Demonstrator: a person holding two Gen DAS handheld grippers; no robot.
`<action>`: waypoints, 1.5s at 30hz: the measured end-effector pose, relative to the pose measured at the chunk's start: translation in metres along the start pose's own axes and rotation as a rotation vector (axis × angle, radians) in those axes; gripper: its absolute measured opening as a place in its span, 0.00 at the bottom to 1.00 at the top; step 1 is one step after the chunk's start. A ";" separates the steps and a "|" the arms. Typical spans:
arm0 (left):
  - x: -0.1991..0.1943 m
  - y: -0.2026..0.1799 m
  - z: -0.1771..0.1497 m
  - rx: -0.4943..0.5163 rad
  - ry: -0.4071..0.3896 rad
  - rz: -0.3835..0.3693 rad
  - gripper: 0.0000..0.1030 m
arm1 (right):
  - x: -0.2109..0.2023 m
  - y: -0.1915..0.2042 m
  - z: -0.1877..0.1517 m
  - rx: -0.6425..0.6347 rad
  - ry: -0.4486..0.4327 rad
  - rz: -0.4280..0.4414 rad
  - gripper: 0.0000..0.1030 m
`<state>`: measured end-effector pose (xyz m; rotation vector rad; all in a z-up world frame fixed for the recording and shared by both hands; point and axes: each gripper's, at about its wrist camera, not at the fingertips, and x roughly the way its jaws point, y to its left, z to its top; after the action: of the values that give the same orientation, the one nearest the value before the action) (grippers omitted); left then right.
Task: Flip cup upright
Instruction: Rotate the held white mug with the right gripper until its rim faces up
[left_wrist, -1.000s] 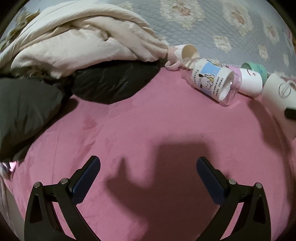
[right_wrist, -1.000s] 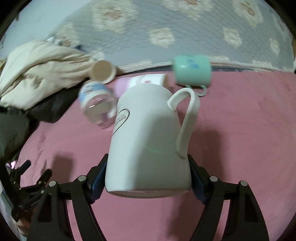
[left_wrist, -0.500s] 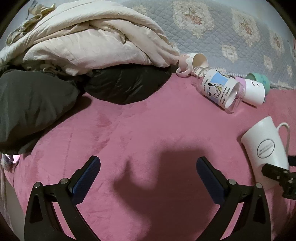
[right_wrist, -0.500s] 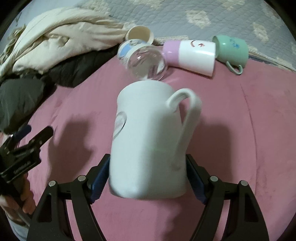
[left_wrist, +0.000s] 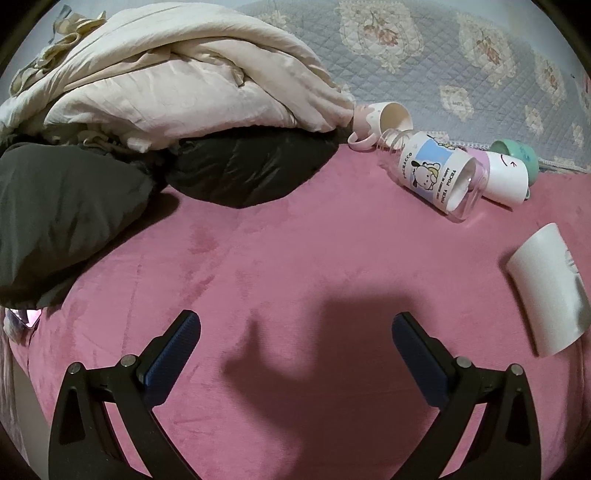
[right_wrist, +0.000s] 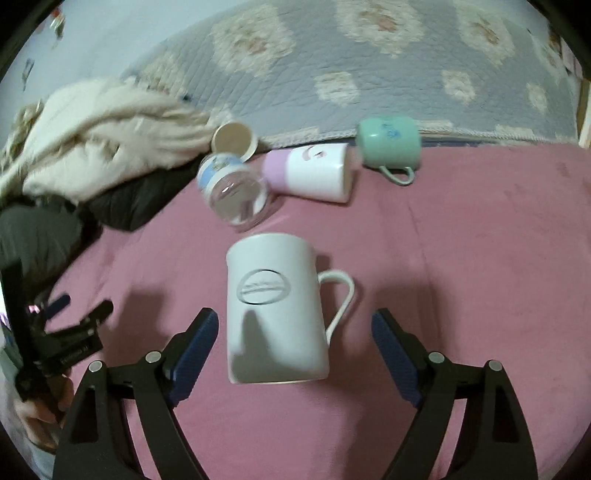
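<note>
A tall white mug (right_wrist: 275, 308) with an oval emblem and a handle on its right stands upright on the pink blanket (right_wrist: 461, 258), between the fingers of my right gripper (right_wrist: 295, 332). The jaws are open and clear of the mug on both sides. The mug also shows at the right edge of the left wrist view (left_wrist: 546, 288). My left gripper (left_wrist: 295, 336) is open and empty over bare pink blanket, and appears at the left of the right wrist view (right_wrist: 62, 332).
Several cups lie on their sides at the back: a clear printed cup (right_wrist: 232, 195), a pink-and-white cup (right_wrist: 314, 173), a green mug (right_wrist: 391, 144), a cream mug (right_wrist: 232, 140). Piled cream bedding (left_wrist: 177, 74) and dark jackets (left_wrist: 240, 170) fill the left. A grey quilt (left_wrist: 443, 55) lies behind.
My right gripper has let go of the white mug, which now stands on the blanket, and the jaws have opened wide. The left gripper has barely moved.
</note>
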<state>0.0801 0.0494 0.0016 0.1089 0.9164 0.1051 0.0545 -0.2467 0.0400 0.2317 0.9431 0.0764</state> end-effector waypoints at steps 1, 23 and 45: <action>0.000 -0.001 0.000 0.002 0.000 -0.003 1.00 | 0.000 -0.007 0.001 0.011 -0.005 -0.003 0.84; -0.046 -0.097 0.031 0.031 -0.007 -0.236 1.00 | 0.014 -0.097 -0.020 0.112 -0.069 -0.210 0.84; 0.038 -0.197 0.060 -0.160 0.345 -0.585 0.75 | -0.005 -0.120 -0.029 0.103 -0.214 -0.245 0.84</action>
<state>0.1592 -0.1428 -0.0191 -0.3360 1.2461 -0.3563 0.0235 -0.3592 0.0002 0.2130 0.7564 -0.2192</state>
